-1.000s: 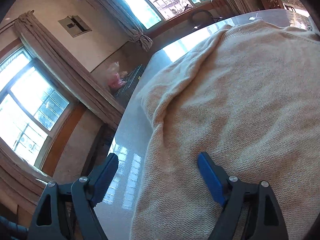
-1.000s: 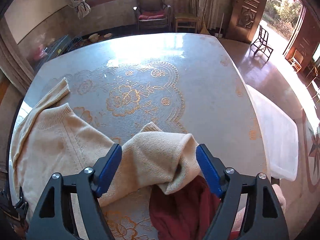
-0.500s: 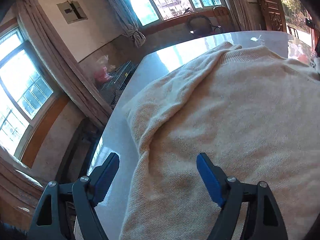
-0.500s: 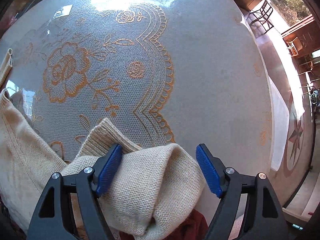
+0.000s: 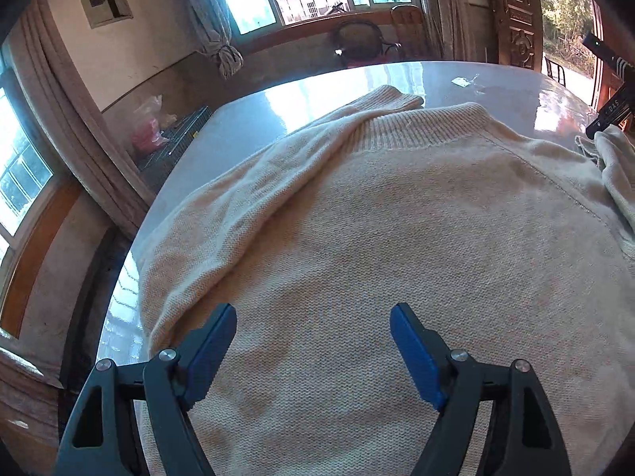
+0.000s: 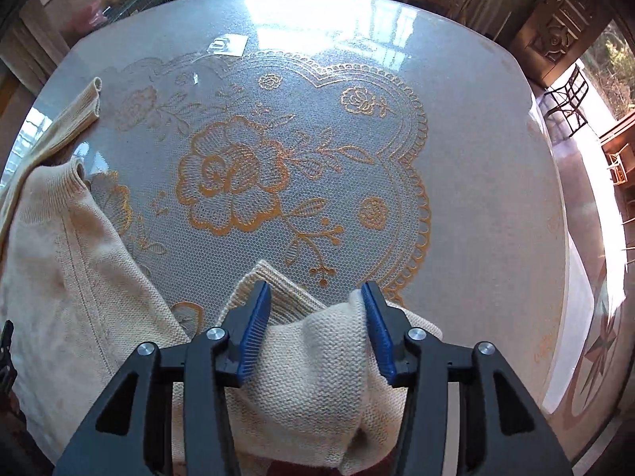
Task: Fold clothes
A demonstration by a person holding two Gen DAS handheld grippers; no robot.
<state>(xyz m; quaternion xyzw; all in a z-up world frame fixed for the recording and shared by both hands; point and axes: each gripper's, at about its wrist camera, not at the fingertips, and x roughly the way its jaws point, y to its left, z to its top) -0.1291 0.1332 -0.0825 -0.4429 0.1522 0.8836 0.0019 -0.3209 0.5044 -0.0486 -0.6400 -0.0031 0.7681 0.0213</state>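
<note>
A cream knitted sweater [image 5: 397, 218] is seen spread flat on a round table with a glossy grey top [image 5: 254, 111], its ribbed collar pointing toward the far edge and one sleeve [image 5: 254, 182] laid diagonally along the left side. The left gripper [image 5: 313, 337], black-framed with blue pads, is held above the sweater's body with its jaws wide apart; nothing is caught between them. In the right wrist view, the table is shown covered by a translucent lace-patterned cloth with orange floral embroidery [image 6: 246, 182]. The sweater's body is seen at the left of that view, and its other sleeve [image 6: 317, 353] is bunched up near the bottom, ribbed cuff pointing away. The right gripper [image 6: 315, 317] is pointed steeply down over this bunched sleeve, its jaws closing with the knit between them; the blue pads are seen at the fabric on both sides, but firm pressing cannot be confirmed. A dark red fabric [image 6: 293, 468] is glimpsed beneath the sleeve.
</note>
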